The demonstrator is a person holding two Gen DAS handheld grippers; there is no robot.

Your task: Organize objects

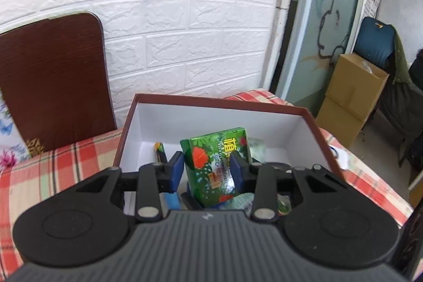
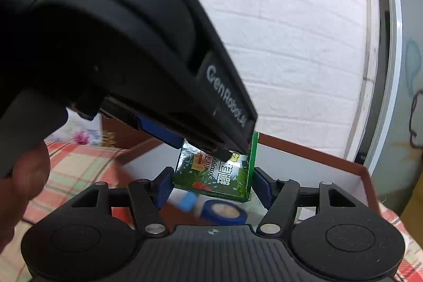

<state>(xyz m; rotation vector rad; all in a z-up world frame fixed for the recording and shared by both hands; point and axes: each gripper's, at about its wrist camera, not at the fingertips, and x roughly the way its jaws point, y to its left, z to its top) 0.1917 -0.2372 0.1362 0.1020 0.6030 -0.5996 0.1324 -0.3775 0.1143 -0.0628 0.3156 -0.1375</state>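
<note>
Item: green packet (image 1: 215,165) with red flower print, clamped between the blue pads (image 1: 176,171) of the left gripper (image 1: 207,169) and held above the open brown box (image 1: 216,103), which stood on a red-checked cloth (image 1: 66,163) before a white brick wall (image 1: 185,17). The right gripper (image 2: 211,185) flanked the same packet (image 2: 214,176) from below; whether its pads pressed on it could not be told. Box contents: a blue roll of tape (image 2: 223,212) and other small items, blurred.

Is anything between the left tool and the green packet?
Nothing visible: the left tool is already shut on the green packet, its blue pads against both sides, above the open brown box.
</note>
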